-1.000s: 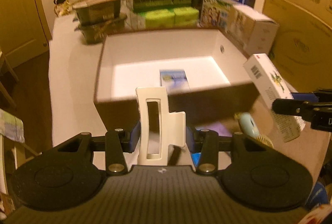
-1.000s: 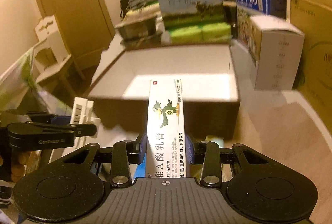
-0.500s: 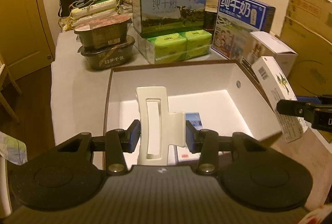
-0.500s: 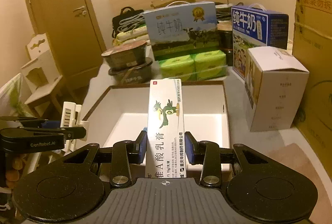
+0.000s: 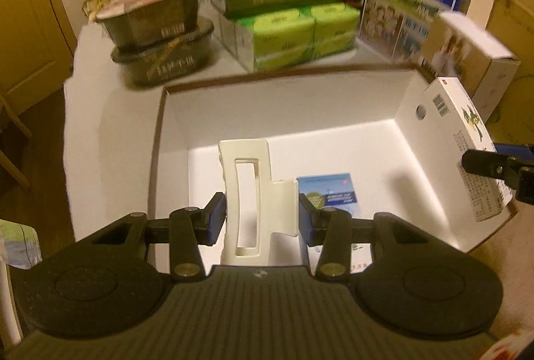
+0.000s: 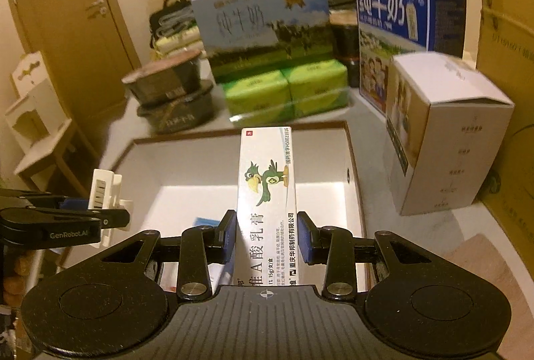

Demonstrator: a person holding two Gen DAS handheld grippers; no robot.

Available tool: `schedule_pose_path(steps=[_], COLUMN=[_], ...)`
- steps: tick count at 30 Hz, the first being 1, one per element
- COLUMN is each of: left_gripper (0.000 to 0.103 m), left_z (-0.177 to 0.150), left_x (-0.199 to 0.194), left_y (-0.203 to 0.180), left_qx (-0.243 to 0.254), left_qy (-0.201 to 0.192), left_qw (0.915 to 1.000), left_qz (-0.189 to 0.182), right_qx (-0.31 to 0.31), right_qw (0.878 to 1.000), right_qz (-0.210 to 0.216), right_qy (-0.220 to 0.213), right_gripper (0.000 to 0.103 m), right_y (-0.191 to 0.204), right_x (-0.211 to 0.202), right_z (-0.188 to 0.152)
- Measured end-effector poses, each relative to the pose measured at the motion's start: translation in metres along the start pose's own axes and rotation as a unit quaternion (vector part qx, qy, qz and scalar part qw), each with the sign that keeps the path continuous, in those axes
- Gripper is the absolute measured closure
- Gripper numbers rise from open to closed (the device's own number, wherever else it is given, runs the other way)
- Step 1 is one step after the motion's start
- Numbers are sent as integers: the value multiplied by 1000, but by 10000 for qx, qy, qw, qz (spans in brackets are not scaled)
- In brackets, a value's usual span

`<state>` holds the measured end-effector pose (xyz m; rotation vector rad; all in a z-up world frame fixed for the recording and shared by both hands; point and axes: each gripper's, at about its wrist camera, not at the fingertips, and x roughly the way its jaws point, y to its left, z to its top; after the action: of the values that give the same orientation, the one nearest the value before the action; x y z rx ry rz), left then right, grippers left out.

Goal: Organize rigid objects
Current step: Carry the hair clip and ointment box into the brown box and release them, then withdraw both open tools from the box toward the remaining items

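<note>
The left gripper is closed on a cream hair clip, held upright at the lower centre of the left wrist view, its blue pads pressing the clip's flat sides. The right gripper clamps a long white ointment carton across its narrow width, near its lower end.

Both things look light and stiff. The clip's smooth plastic could slip or spring open if squeezed on its levers, so the flat body is the safer hold. The thin card of the carton would dent under hard pressure.

Both hang over the open white box, whose floor carries only a small blue packet near the bottom centre. Much bare floor remains towards the upper middle. The box walls are the edges to clear, and the two grippers sit near each other.
</note>
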<state>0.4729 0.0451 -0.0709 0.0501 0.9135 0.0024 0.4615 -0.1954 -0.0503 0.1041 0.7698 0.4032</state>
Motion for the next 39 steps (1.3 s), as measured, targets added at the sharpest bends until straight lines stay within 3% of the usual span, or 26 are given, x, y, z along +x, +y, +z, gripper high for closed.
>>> schedule_pose_path(steps=[13, 17, 30, 32, 34, 39], left_gripper=[61, 55, 50, 49, 48, 46], left_z=[-6, -7, -10, -11, -13, -16], left_x=[45, 49, 41, 38, 34, 21], left_y=[-4, -5, -2, -2, -3, -4], left_qx=[127, 174, 167, 169, 181, 198], left_qy=[511, 496, 441, 430, 395, 324], left_qw=[9986, 9985, 9988, 9989, 9990, 9993], left_qz=[102, 148, 97, 74, 57, 46], right_qx=[-133, -130, -163, -140, -108, -33], right_qw=[9976, 9973, 9973, 9973, 9979, 9991], right_qz=[-419, -450, -516, -553, -490, -322], right_qy=[536, 567, 487, 458, 405, 279], right_gripper=[65, 65, 65, 62, 49, 43], right_y=[-14, -16, -16, -16, -18, -17], right_x=[42, 44, 47, 46, 43, 28], right_z=[-12, -13, -12, -11, -10, -11])
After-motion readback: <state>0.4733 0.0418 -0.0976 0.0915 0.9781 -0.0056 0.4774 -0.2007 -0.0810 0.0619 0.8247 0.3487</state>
